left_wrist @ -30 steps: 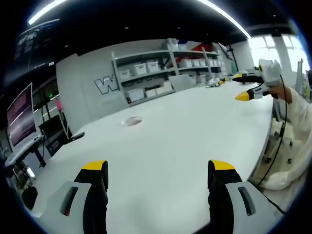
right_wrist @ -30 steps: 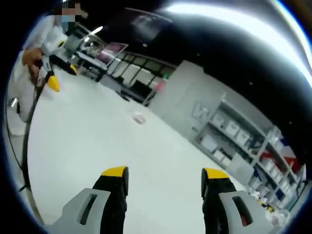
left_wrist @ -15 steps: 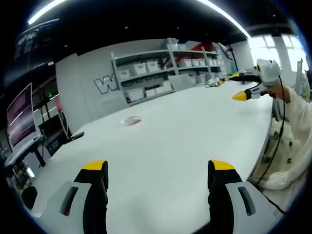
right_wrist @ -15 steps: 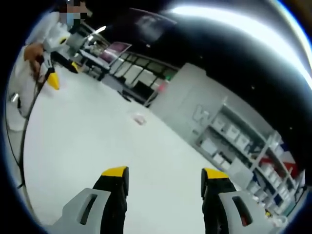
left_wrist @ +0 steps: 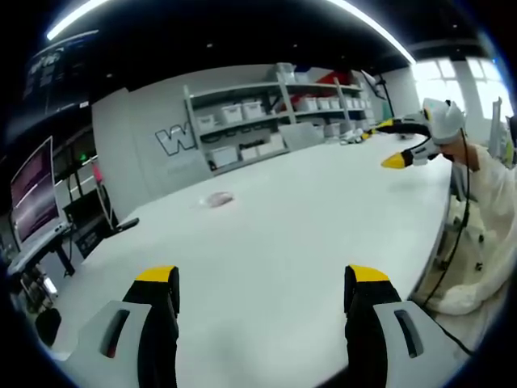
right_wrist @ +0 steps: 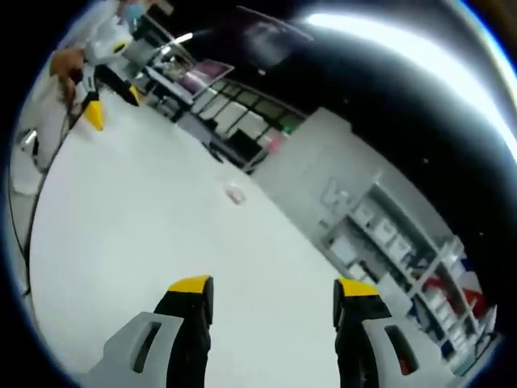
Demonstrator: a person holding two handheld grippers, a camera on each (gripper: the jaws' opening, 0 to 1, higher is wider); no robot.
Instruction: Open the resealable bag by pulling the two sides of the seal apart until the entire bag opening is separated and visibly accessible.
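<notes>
A small clear resealable bag with pinkish contents lies flat on the white table, far ahead of my left gripper. That gripper is open, its yellow-tipped jaws wide apart over bare tabletop. My right gripper enters from the right, held up by a person in white, jaws apart. In the right gripper view the bag lies well beyond my open right gripper, and the left gripper shows at upper left, also open. Neither gripper touches the bag.
Shelves with white bins line the wall behind the table. A monitor and desk gear stand at the left. A black cable hangs by the table's right edge near the person's white sleeve.
The right gripper has drifted slightly left and up in the left gripper view, and its own view has rolled. The bag and the left gripper have not moved.
</notes>
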